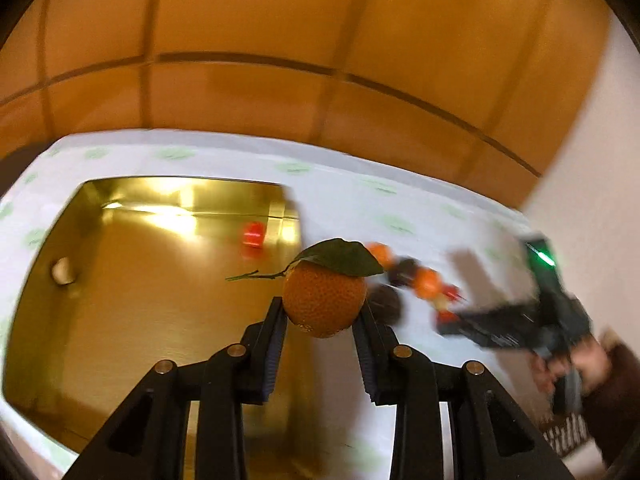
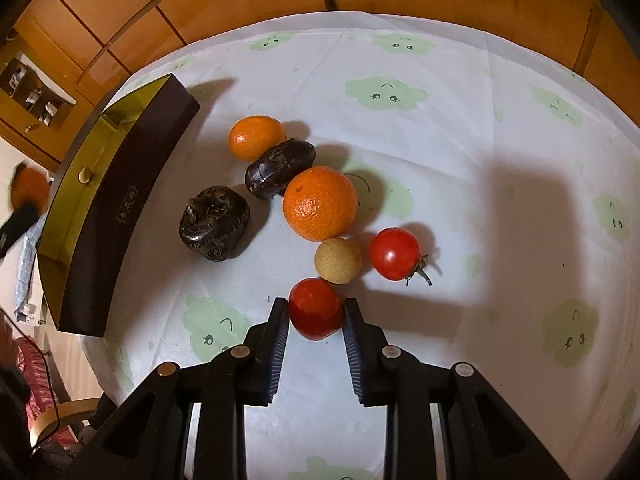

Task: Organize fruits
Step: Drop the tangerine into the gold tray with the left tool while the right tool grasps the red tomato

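The left gripper [image 1: 320, 312] is clamped on a leafy orange [image 1: 325, 298], its pads pressed against the fruit's left and right sides. The orange sits at the very tips of the jaws, leaf and stem on top, above the right edge of a gold-lined box [image 1: 120, 280], which holds one small red fruit [image 1: 253, 236] near its far wall.

In the right wrist view, the right gripper [image 2: 316, 312] has a red tomato [image 2: 316, 308] between its tips — both pads appear to touch its sides, with the tomato on the tablecloth [image 2: 480, 120]. Just beyond it lies a small tan round fruit [image 2: 338, 260], with a stemmed tomato [image 2: 395, 254] to its right. Farther off sits a large orange [image 2: 320, 203], touching a dark oblong fruit [image 2: 280, 168]; a smaller orange [image 2: 256, 137] lies at the far end of the row. A dark knobbly fruit [image 2: 214, 222] rests to the left, near the box's brown outer wall.
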The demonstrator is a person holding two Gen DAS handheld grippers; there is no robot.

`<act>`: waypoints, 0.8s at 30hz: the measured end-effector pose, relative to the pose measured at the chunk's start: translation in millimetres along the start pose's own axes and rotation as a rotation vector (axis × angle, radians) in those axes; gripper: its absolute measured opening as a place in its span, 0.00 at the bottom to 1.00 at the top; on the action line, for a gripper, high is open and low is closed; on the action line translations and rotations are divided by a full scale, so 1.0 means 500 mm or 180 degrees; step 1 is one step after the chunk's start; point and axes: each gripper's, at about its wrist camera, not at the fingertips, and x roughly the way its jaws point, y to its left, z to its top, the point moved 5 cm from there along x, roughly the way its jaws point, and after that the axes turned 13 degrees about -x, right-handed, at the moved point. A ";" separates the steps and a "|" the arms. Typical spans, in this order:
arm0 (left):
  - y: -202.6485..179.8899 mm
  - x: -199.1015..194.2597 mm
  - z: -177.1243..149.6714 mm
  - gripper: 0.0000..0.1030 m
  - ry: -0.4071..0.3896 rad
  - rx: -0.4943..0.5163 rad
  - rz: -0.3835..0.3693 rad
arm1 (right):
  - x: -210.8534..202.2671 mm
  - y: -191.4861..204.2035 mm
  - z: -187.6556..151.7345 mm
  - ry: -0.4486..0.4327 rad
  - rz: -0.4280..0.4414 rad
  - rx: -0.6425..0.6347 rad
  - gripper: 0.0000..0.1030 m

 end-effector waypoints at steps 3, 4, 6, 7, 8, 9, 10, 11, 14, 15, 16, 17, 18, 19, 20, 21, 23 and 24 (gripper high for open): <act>0.039 0.030 0.027 0.32 0.0050 -0.0138 0.0159 | -0.001 0.003 -0.001 0.0004 -0.0042 -0.0046 0.26; 0.053 0.051 0.038 0.32 0.0109 -0.0183 0.0226 | 0.000 0.004 0.000 0.0004 -0.0055 -0.0059 0.26; 0.074 0.085 0.055 0.32 0.0166 -0.0229 0.0349 | 0.008 0.011 0.007 0.0006 -0.0068 -0.0068 0.26; 0.080 0.099 0.058 0.32 0.0202 -0.0233 0.0382 | 0.009 0.011 0.008 0.0005 -0.0072 -0.0074 0.26; 0.090 0.113 0.063 0.32 0.0221 -0.0283 0.0437 | 0.011 0.017 0.009 0.0006 -0.0081 -0.0085 0.26; 0.102 0.130 0.069 0.32 0.0266 -0.0366 0.0486 | 0.011 0.018 0.009 0.0006 -0.0089 -0.0095 0.26; 0.112 0.148 0.075 0.32 0.0335 -0.0450 0.0482 | 0.014 0.022 0.011 0.0006 -0.0098 -0.0108 0.26; 0.116 0.157 0.076 0.32 0.0353 -0.0491 0.0498 | 0.015 0.026 0.011 0.0008 -0.0110 -0.0125 0.26; 0.122 0.188 0.084 0.32 0.0397 -0.0517 0.0571 | 0.016 0.034 0.012 0.0009 -0.0130 -0.0160 0.26; 0.123 0.194 0.085 0.33 0.0403 -0.0514 0.0588 | 0.016 0.037 0.012 0.0010 -0.0135 -0.0169 0.26; 0.122 0.200 0.088 0.33 0.0403 -0.0499 0.0600 | 0.017 0.039 0.013 0.0011 -0.0142 -0.0180 0.26; 0.120 0.202 0.089 0.33 0.0398 -0.0475 0.0606 | 0.020 0.036 0.013 0.0012 -0.0144 -0.0188 0.26; 0.117 0.201 0.090 0.33 0.0375 -0.0457 0.0612 | 0.021 0.037 0.013 0.0012 -0.0147 -0.0193 0.26; 0.113 0.198 0.093 0.33 0.0324 -0.0429 0.0602 | 0.021 0.037 0.013 0.0012 -0.0147 -0.0194 0.26; 0.110 0.195 0.093 0.33 0.0308 -0.0418 0.0593 | 0.021 0.038 0.013 0.0012 -0.0148 -0.0194 0.26; 0.106 0.188 0.090 0.33 0.0279 -0.0401 0.0599 | 0.021 0.040 0.013 0.0011 -0.0152 -0.0199 0.26; 0.101 0.172 0.085 0.34 0.0207 -0.0363 0.0645 | 0.020 0.045 0.011 0.0007 -0.0165 -0.0210 0.26; 0.098 0.160 0.079 0.36 0.0158 -0.0338 0.0687 | 0.020 0.048 0.011 0.0006 -0.0175 -0.0221 0.26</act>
